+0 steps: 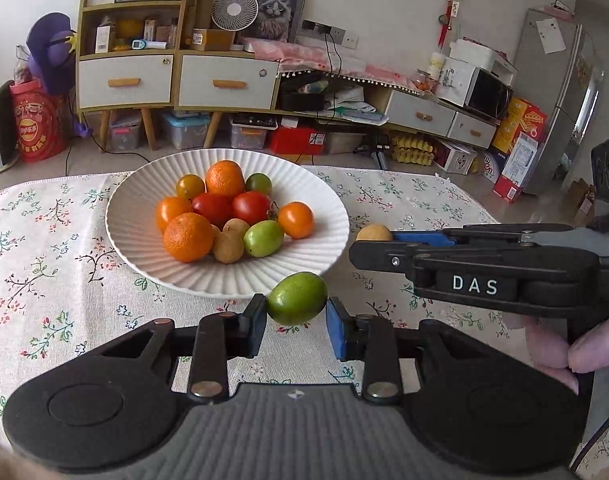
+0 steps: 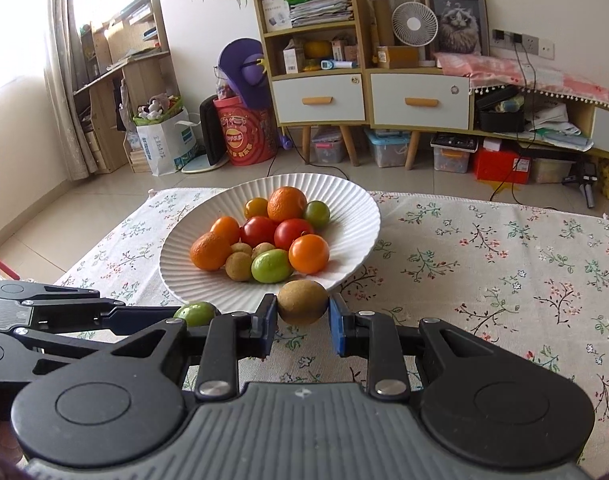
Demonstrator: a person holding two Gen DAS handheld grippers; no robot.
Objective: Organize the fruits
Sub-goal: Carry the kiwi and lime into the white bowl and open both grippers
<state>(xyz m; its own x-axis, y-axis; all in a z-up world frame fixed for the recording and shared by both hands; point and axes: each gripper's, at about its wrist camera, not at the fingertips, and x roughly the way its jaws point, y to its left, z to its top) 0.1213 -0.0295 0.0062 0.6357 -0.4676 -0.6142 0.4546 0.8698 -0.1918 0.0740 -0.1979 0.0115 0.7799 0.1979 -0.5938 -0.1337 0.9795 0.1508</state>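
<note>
Now both tools are clamped, the left tool (image 1: 296,314) on a green fruit (image 1: 297,298) and the right tool (image 2: 302,318) on a brown fruit (image 2: 302,302), so next comes carrying them over the plate (image 1: 144,248) rim.

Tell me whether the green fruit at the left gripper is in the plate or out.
Out. The green fruit is pinched between the left gripper fingers, just outside the plate rim.

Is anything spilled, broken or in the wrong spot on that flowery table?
Nothing stands out. The white plate sits flat on the tablecloth with its fruit piled inside. The only pieces outside it are held: a green fruit in the left gripper and a brown fruit in the right gripper.
</note>
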